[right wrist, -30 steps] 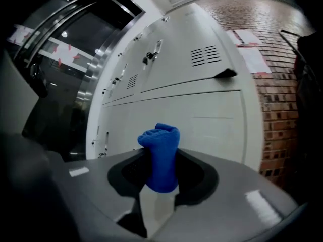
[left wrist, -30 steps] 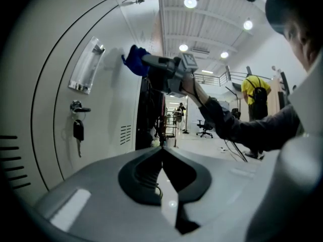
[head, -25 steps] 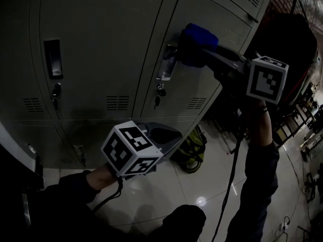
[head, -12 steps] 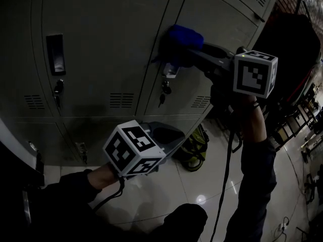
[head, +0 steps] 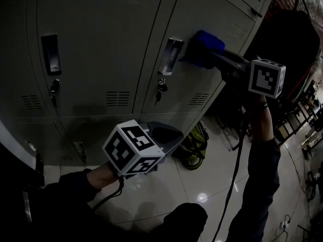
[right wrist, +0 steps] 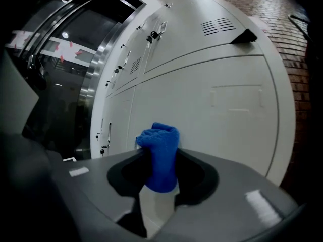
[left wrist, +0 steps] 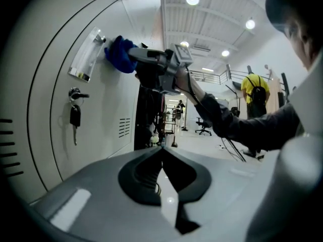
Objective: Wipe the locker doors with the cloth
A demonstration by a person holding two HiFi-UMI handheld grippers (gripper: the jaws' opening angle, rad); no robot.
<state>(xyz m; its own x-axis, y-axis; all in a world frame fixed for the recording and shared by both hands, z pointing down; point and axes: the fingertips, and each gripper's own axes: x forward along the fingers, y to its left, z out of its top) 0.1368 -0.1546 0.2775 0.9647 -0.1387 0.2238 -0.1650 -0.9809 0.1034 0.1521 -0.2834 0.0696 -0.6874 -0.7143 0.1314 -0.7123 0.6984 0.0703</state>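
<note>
Now my right gripper (right wrist: 160, 158) pinches the blue cloth (head: 203, 47) against the right locker door (head: 222, 19), just beside its handle (head: 170, 55), my left gripper (left wrist: 161, 150) hangs low, pressed together and empty, and I judge the other doors remain to wipe.

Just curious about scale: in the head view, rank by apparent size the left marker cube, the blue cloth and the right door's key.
1. left marker cube, largest, though nearest the camera
2. blue cloth
3. right door's key, smallest
</note>
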